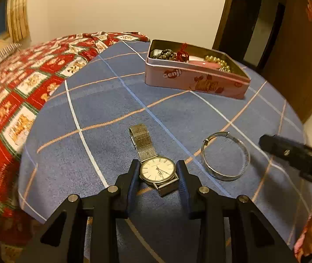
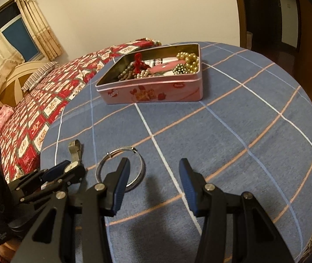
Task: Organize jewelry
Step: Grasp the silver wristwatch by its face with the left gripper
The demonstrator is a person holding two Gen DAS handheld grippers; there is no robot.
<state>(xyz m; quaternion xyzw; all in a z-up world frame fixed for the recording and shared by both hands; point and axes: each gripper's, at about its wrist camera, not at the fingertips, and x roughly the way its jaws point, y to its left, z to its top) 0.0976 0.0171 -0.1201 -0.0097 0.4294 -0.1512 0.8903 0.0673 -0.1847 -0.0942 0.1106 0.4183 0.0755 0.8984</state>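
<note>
The pink tin [image 1: 196, 81] reads "Genji" on its side wall.

A bed [image 2: 254, 131] covered with a blue checked sheet carries an open pink tin [image 2: 156, 92] of beads farther back, a silver watch [image 1: 153, 164] nearer, and a silver bangle [image 1: 225, 155] just beside the watch.

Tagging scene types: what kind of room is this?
Likely a home bedroom: a bed with a red patterned quilt and a pillow, a curtained window, and a wooden door.
</note>
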